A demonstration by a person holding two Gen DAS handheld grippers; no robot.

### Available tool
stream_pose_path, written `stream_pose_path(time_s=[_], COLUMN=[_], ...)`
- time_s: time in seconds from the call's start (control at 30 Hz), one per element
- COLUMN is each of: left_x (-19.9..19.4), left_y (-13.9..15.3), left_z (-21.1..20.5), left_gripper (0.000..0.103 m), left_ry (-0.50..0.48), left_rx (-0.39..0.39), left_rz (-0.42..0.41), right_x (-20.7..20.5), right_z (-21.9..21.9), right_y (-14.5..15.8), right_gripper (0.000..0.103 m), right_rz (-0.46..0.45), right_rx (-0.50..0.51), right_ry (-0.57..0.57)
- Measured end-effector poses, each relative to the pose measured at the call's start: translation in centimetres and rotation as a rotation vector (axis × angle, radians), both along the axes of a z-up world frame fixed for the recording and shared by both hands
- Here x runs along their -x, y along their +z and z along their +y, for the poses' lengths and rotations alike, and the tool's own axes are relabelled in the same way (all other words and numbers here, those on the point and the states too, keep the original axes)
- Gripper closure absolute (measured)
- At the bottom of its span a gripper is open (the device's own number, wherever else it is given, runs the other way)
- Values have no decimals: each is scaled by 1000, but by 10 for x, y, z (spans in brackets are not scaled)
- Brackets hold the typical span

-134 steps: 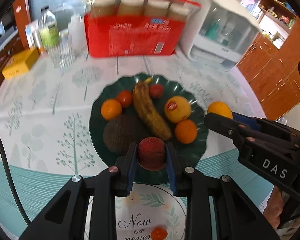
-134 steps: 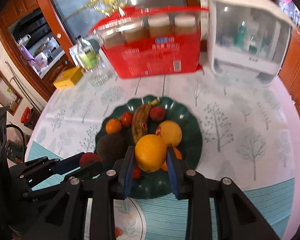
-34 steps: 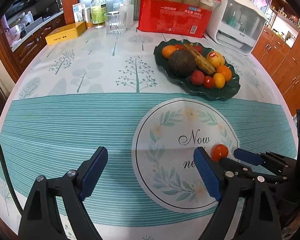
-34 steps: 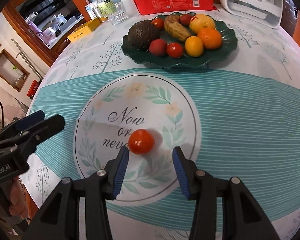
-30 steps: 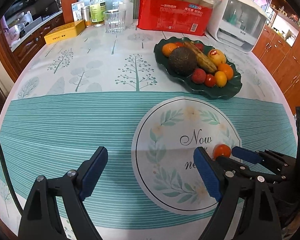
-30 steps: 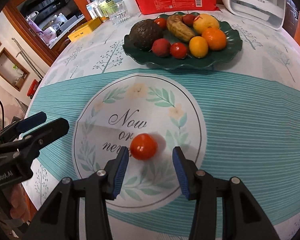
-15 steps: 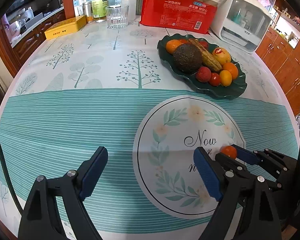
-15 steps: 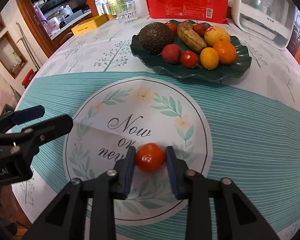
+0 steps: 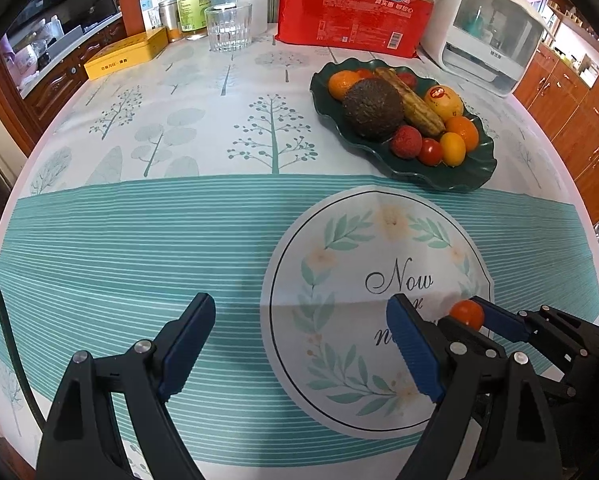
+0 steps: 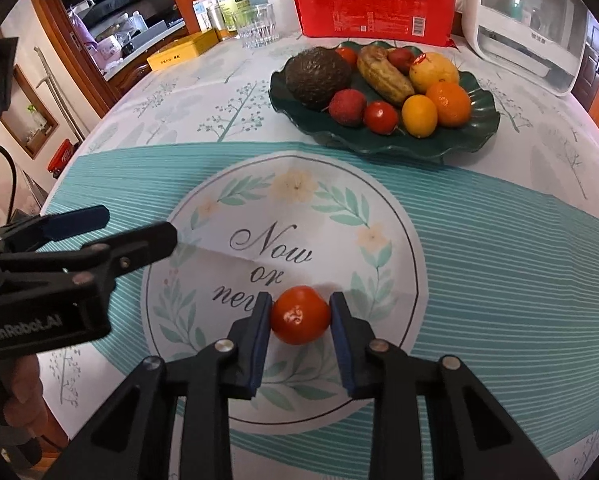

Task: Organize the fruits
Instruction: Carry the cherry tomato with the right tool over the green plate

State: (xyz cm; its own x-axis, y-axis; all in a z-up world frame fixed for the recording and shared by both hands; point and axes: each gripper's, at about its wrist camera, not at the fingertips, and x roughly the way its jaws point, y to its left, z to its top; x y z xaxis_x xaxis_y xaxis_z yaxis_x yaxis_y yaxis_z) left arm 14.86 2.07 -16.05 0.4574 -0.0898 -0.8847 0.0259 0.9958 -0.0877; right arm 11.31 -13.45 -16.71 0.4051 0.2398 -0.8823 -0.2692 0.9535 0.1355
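Observation:
My right gripper is shut on a small red tomato and holds it just above the round "Now or never" print on the tablecloth. The tomato also shows in the left wrist view, between the right gripper's fingers. A dark green scalloped plate at the far side holds an avocado, a brown banana, a red lychee, tomatoes and several oranges. The plate also shows in the left wrist view. My left gripper is wide open and empty over the striped cloth, left of the tomato.
Behind the plate stand a red pack of paper cups and a white appliance. A drinking glass, bottles and a yellow box sit at the far left. The round table's edge runs close on the right.
My right gripper has closed on the tomato and lifted it slightly off the cloth. Both grippers had earlier drawn back from the plate, leaving the lychee and orange there.

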Motion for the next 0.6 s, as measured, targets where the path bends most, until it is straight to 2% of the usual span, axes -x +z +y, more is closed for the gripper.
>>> stream_pose_path(time_s=[0.4, 0.6], left_x=[-24, -49], left_y=[34, 60], left_z=[-6, -13], left_gripper=[1, 1], left_ry=[23, 25], left_rx=[-15, -26], left_rz=[-44, -93], right_x=[-25, -61], right_z=[-19, -35], right_y=[50, 83], right_gripper=[74, 74], right_rz=[-60, -109], right_rx=[-40, -48], right_ry=[-36, -63])
